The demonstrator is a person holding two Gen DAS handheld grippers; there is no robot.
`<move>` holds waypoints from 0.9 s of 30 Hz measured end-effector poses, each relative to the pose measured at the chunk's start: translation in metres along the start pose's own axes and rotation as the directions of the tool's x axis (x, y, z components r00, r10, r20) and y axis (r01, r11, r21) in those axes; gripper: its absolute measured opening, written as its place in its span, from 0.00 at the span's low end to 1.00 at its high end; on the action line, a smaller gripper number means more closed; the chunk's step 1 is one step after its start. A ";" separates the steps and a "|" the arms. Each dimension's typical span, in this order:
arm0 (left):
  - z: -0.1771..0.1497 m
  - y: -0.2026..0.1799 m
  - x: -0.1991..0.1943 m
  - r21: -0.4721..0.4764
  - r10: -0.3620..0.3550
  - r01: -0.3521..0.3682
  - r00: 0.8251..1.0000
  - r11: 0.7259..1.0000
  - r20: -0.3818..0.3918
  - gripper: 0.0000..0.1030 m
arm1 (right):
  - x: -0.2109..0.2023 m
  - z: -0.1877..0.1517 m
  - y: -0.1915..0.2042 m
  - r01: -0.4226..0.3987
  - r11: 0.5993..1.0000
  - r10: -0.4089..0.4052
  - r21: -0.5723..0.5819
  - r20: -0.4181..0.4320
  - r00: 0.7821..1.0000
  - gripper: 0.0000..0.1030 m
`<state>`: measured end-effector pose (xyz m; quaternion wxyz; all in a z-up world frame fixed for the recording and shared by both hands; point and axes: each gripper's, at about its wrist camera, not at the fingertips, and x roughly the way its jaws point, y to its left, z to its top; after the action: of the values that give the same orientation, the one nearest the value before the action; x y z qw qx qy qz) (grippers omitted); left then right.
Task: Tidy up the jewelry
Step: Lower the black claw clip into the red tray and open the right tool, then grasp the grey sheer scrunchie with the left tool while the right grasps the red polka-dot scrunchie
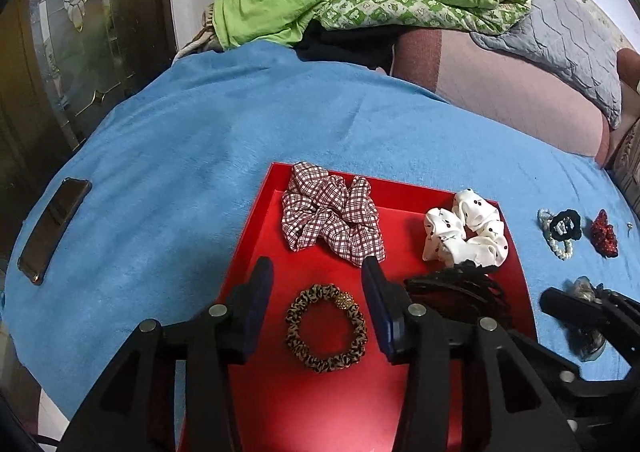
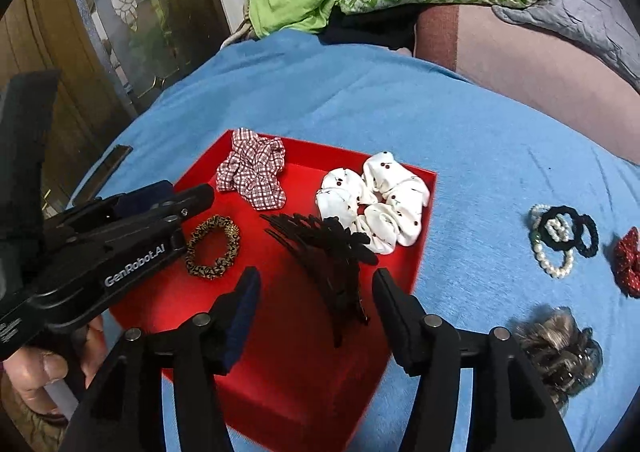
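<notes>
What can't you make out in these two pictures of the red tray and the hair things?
- Red tray: its near edge is hidden in both wrist views by the tongs' own frames.
- Brown hair clip: in the left wrist view the right tongs cover most of it.
- Phone: in the right wrist view, only a sliver shows behind the left tongs.
- Pearl bracelet: too small in the left wrist view to tell from the black scrunchie.

Light: soft, even, indoor; fairly bright, source not visible
Shadows: faint, under the black two-finger left gripper [image 1: 318,284] on the shallow red cardboard tray [image 1: 256,219]
Glare: mild sheen on the frosted glass door panel [image 1: 76,11]
Blur: edges soft, centre sharp
Distortion: strong fisheye bend, dark corner vignette
</notes>
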<state>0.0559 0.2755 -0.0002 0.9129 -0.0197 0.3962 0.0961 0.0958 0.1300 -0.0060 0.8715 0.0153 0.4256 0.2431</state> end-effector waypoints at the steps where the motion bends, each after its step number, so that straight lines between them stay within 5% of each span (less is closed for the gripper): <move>1: -0.001 -0.001 0.000 0.000 0.002 -0.002 1.000 1.000 0.001 0.43 | -0.003 -0.001 -0.001 -0.002 1.000 0.002 0.004 0.002 1.000 0.62; 14: -0.006 -0.019 -0.009 0.061 0.050 -0.052 0.998 0.997 0.038 0.45 | -0.037 -0.020 -0.022 0.000 1.000 0.000 0.025 0.034 0.999 0.66; 24: -0.011 -0.026 -0.020 0.024 0.035 -0.035 0.999 0.999 0.039 0.46 | -0.084 -0.067 -0.116 0.123 0.981 -0.130 0.152 0.036 0.991 0.66; 27: -0.007 -0.036 -0.042 0.012 -0.021 0.020 0.998 1.000 0.064 0.46 | -0.097 -0.083 -0.147 0.168 0.966 -0.176 0.198 0.022 0.984 0.66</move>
<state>0.0303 0.2326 0.0241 0.9263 -0.0153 0.3668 0.0849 0.0433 -0.0576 -0.0221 0.8919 0.0685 0.4297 0.1232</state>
